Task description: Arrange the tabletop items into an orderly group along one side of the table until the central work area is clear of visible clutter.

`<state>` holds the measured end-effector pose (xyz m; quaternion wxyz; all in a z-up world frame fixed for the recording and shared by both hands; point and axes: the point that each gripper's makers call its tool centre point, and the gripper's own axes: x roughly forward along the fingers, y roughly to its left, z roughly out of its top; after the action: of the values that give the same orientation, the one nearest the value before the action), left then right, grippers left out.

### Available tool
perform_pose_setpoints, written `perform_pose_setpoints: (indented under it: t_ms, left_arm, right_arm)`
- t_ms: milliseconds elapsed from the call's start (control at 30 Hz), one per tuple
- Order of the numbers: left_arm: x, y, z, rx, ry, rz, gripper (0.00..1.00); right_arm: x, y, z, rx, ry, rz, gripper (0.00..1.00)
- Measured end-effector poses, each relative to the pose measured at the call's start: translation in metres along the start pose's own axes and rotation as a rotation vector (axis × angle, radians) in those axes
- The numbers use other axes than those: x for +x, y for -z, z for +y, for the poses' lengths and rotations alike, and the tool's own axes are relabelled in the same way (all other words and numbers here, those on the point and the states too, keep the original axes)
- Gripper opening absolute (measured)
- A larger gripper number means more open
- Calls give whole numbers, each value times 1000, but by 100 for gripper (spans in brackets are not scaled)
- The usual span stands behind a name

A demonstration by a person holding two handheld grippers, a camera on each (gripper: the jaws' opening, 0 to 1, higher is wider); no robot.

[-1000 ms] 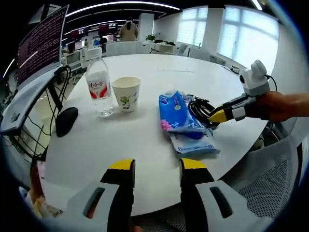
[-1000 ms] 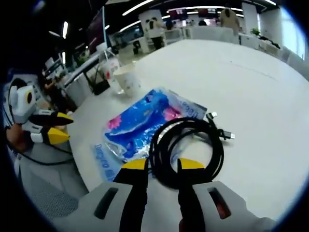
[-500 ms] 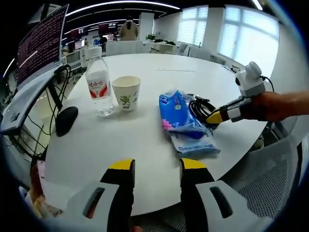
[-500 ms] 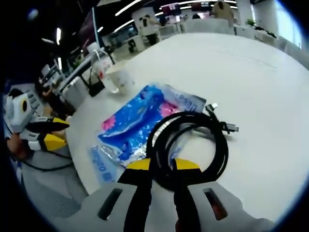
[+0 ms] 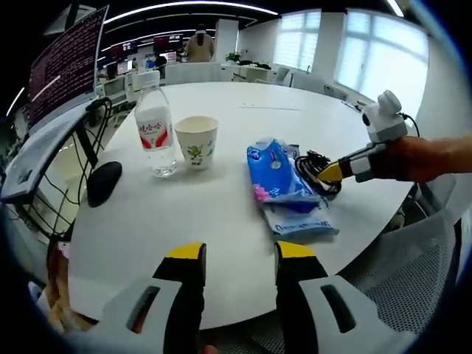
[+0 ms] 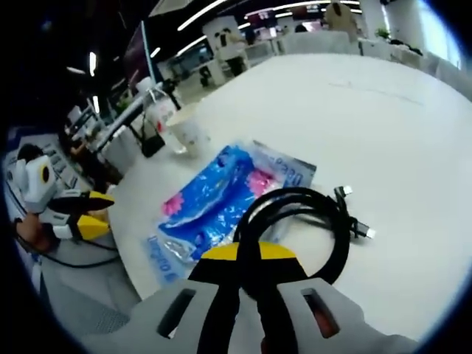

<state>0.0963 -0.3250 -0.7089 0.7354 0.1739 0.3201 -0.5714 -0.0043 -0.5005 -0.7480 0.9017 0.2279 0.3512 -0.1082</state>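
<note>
Change: our right gripper, parted a second ago, now pinches the black cable coil.
Cable: lying on the white table, against the blue tissue pack.
Left gripper: jaws apart, holding nothing.
Bottle, paper cup: side by side.
</note>
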Motion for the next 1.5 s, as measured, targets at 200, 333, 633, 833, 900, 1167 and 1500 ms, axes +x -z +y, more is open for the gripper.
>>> perform_pose_setpoints:
  t_ms: [200, 333, 633, 833, 900, 1167, 1500]
  left_arm:
    - [0, 0, -1, 7, 1, 1, 36]
    - [0, 1, -2, 10, 3, 4, 36]
    - [0, 1, -1, 4, -1, 5, 36]
    - [0, 2, -1, 7, -2, 8, 36]
    - [0, 2, 0, 6, -4, 9, 36]
    - [0, 3, 0, 4, -4, 12, 36]
    - [1, 4, 1, -7, -9, 20, 36]
  right_arm:
    - [-3, -1, 1, 5, 0, -9, 4]
    - [-4, -2, 0, 9, 0, -15, 4]
    - [-7, -6, 0, 26, -2, -31, 4]
    - [-9, -9, 0, 36, -3, -42, 4]
    - [-10, -10, -1, 37, -3, -46, 4]
    - [-17, -20, -3, 93, -14, -98, 4]
    - [-29, -25, -12, 141, 4, -139, 4]
